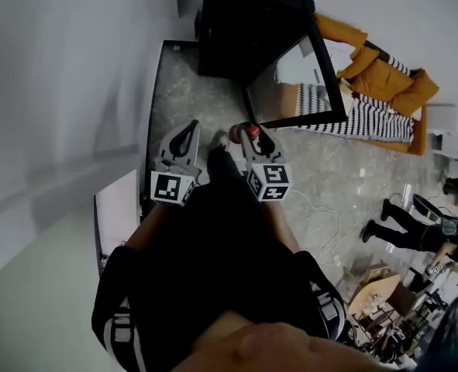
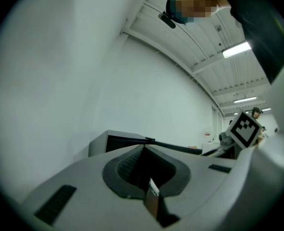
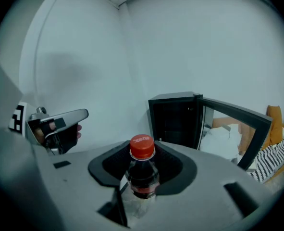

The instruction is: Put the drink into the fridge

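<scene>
Red-capped drink bottle point(image 3: 142, 179) stands upright, clamped in my right gripper point(image 3: 142, 158), the open fridge point(image 3: 173, 121) lying ahead and slightly right; my left gripper point(image 1: 190, 130) seems closed, empty.

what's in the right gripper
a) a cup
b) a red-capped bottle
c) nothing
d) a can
b: the right gripper is shut on a dark bottle with a red cap.
</scene>
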